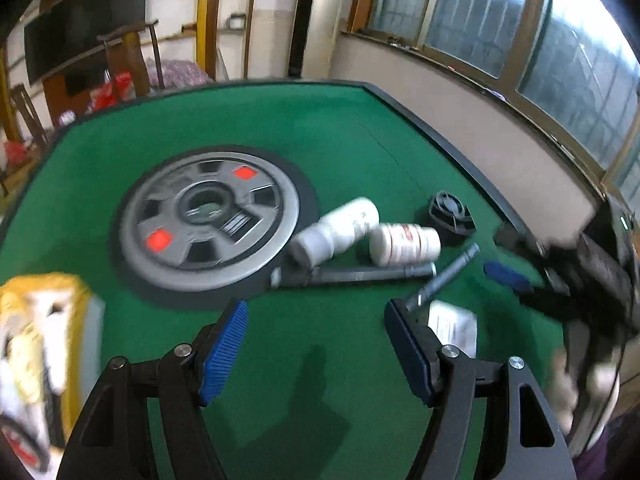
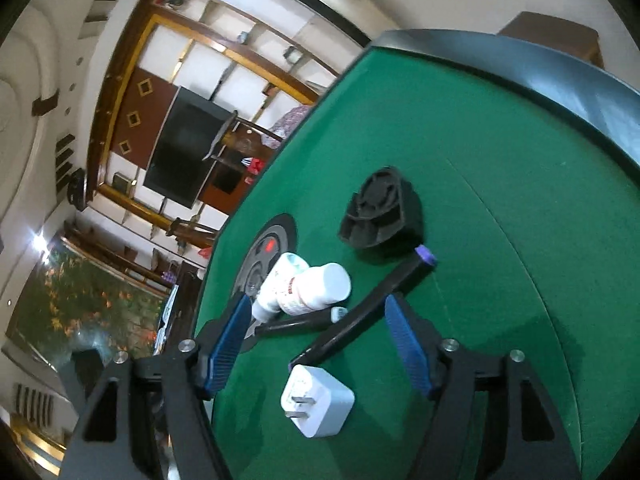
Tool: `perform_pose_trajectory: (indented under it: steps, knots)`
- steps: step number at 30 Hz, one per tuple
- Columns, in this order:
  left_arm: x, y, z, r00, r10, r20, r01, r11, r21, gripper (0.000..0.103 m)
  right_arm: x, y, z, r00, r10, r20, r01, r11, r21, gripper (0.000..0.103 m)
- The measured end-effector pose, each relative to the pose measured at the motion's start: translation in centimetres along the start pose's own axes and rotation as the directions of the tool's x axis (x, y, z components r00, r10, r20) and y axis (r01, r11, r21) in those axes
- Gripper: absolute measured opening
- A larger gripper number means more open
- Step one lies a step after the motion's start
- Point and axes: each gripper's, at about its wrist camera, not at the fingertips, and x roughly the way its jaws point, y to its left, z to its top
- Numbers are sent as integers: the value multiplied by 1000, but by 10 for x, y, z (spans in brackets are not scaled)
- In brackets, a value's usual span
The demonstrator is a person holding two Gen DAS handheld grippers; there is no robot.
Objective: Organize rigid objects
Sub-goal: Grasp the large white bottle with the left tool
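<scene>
Lying on green felt table (image 2: 500, 208): boxy white charger (image 2: 318, 404), ribbed black fan (image 2: 380, 212); right tool (image 2: 316, 344) apart, left tool (image 1: 316, 344) apart.

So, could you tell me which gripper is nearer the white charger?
Right. The right gripper stands open just above the charger; the left gripper is further off, charger beyond its right finger.

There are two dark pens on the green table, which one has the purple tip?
The pen nearest the right gripper, the marker lying diagonally toward the black fan-like part, has the purple end. The other pen, beside the white bottles, ends in a pale tip.
</scene>
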Motion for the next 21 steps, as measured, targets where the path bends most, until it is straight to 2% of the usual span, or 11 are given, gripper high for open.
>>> perform_pose_trajectory:
  steps: [2,5,6,10,15,16,17,19,21]
  knots:
    - [18,1,16,1000,3,-7,-3,1000,-4,74,-1,2,-2,1000,-10,-1,10,1000,-15,69]
    - [39,-6,32,999,33,-14,-32,996,87,74,-4,7,-3,999,-33,13,33,998,-56,69]
    - [48,-11,36,999,41,-25,-36,988,148,74,-5,7,-3,999,-35,16,36,997,-63,69]
    - [61,-24,40,999,28,-44,-15,961,277,74,-5,7,-1,999,-38,12,38,997,-60,69]
    - [78,-37,42,995,79,-57,-54,936,348,74,-3,5,2,999,-32,4,32,998,-55,69]
    - [83,-37,40,992,101,-73,-69,934,350,68,-4,5,2,999,-36,3,36,998,-57,69]
    - [86,-38,38,991,98,-92,-62,938,340,57,-3,4,2,999,-41,3,41,997,-59,69]
    - [80,-38,37,993,76,-88,-46,950,310,41,-3,3,3,999,-51,2,51,997,-57,69]
    - [76,-37,35,994,68,-91,-40,958,286,36,-1,3,3,998,-61,2,61,997,-56,69]
